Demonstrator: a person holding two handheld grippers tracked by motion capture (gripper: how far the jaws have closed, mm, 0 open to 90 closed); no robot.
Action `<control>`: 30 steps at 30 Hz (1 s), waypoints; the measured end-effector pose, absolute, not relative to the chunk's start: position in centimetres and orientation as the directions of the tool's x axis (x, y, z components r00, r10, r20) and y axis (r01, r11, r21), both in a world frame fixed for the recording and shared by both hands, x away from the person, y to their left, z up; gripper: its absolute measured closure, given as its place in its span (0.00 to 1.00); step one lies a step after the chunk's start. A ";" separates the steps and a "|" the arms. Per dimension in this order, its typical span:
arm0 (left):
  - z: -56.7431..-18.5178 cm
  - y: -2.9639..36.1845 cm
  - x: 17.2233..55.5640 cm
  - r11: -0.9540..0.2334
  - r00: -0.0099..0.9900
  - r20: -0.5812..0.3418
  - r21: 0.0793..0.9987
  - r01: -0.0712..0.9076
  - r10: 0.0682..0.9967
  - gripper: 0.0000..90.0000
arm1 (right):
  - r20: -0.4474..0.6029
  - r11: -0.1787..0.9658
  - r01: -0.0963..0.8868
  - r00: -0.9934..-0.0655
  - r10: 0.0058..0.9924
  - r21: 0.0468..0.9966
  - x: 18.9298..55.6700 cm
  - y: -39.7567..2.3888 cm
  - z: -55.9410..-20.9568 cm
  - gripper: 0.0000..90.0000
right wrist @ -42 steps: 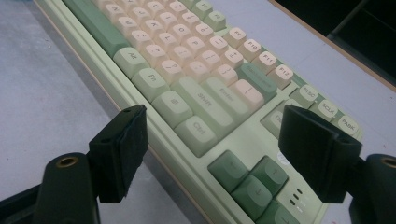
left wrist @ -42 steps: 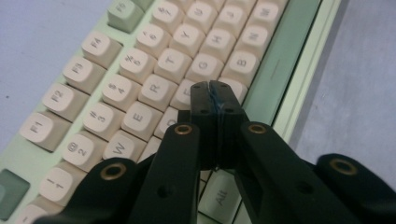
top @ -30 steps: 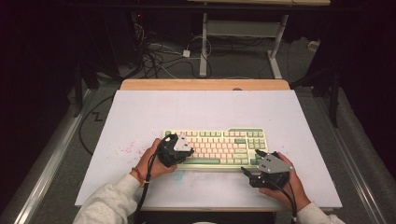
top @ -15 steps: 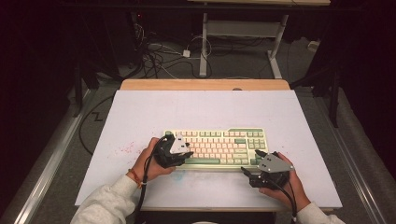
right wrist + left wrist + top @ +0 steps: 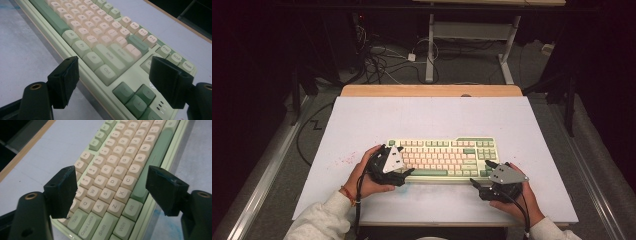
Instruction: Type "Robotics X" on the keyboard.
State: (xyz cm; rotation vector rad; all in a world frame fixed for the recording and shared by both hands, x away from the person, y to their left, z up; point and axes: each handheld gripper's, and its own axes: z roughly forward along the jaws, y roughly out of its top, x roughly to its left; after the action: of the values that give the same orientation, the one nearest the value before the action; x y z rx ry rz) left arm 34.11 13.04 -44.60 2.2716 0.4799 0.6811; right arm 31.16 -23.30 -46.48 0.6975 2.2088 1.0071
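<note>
Under the left gripper (image 5: 404, 171), keyboard (image 5: 447, 155) keys sit half hidden.

keyboard (image 5: 443, 158) | pale green case, cream letter keys, green modifier and arrow keys | lies flat, long side across the table (image 5: 432, 117) | near the front edge, about centred | keys face up
</note>
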 end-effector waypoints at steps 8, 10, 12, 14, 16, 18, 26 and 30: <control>-45.2 14.4 33.2 -0.662 0.771 0.339 0.736 0.139 0.539 0.23 | -0.309 0.579 0.203 -0.683 0.662 0.790 31.1 -23.2 -46.5 0.27; -45.3 14.7 33.0 -0.660 0.766 0.340 0.737 0.143 0.545 0.23 | -0.309 0.578 0.203 -0.682 0.663 0.790 31.1 -23.2 -46.5 0.27; -45.5 15.0 32.8 -0.657 0.762 0.342 0.740 0.142 0.550 0.23 | -0.311 0.578 0.202 -0.681 0.663 0.791 31.1 -23.2 -46.5 0.27; -45.7 15.3 32.6 -0.653 0.759 0.336 0.743 0.151 0.557 0.23 | -0.310 0.579 0.203 -0.681 0.663 0.790 31.1 -23.2 -46.5 0.27; -45.8 15.6 32.5 -0.660 0.752 0.344 0.735 0.157 0.562 0.23 | -0.314 0.583 0.201 -0.683 0.660 0.787 31.1 -23.1 -46.5 0.27; -46.0 16.0 32.4 -0.654 0.750 0.335 0.737 0.168 0.570 0.23 | -0.316 0.585 0.201 -0.683 0.659 0.786 31.1 -23.1 -46.5 0.27; -46.4 17.2 32.0 -0.649 0.749 0.316 0.736 0.194 0.583 0.23 | -0.316 0.587 0.202 -0.684 0.657 0.784 31.1 -23.1 -46.6 0.27; -46.3 17.9 31.8 -0.642 0.742 0.311 0.740 0.204 0.594 0.23 | -0.317 0.589 0.201 -0.686 0.656 0.783 31.1 -23.1 -46.6 0.27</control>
State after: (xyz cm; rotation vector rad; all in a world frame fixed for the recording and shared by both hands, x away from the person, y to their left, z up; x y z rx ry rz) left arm 31.85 17.88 -46.30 2.2308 0.5974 0.7111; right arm 31.14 -23.10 -46.57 0.6775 2.2215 0.9928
